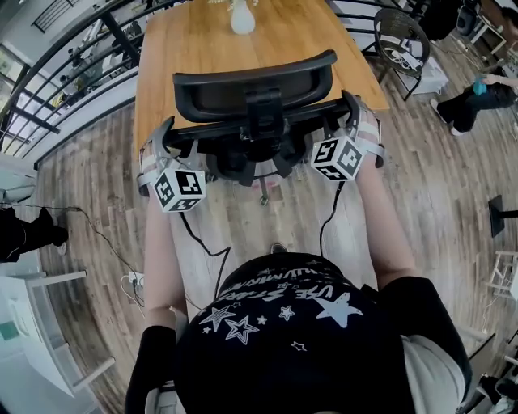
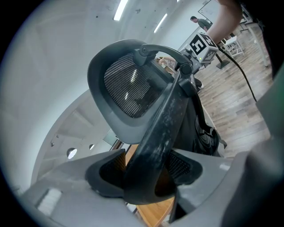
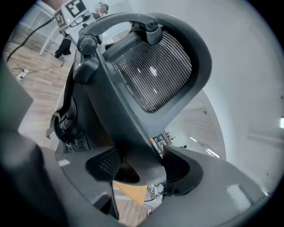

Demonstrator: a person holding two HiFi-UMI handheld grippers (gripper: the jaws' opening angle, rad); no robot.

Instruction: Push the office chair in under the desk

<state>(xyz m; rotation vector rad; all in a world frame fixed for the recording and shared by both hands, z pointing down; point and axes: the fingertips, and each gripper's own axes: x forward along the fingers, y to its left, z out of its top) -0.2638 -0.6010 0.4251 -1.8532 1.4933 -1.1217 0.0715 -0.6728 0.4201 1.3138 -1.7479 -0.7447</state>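
1. The office chair (image 1: 255, 154) stood at 12 o'clock from the person, with its back turned toward them, between them and the wooden worktop (image 1: 194, 48).
2. Seen from above, its headrest (image 1: 251, 81) overlapped the worktop's near edge. The seat was hidden beneath the backrest, so how far it reached under the worktop could not be told.
3. The left tool (image 1: 166, 136) held the 9 o'clock end of the chair's dark crossbar (image 1: 243, 125). In the left gripper view the bar filled the gap between the two pads, so the jaws were clamped on it while standing wide.
4. The right tool (image 1: 350, 109) held the 3 o'clock end of the same crossbar. In the right gripper view its jaws were likewise closed round the thick bar, with the mesh headrest rising just beyond.
5. Both tools pointed toward 12 o'clock and dipped a little downward, with a forearm behind each.
6. A black cable (image 1: 198, 238) trailed from each tool back toward 6 o'clock, over the plank floor (image 1: 89, 186).
7. A white vase (image 1: 243, 18) stood on the worktop at 12 o'clock, well apart from the chair.
8. A second, round-backed chair (image 1: 401, 40) stood at 1 o'clock, just beside the worktop's edge.
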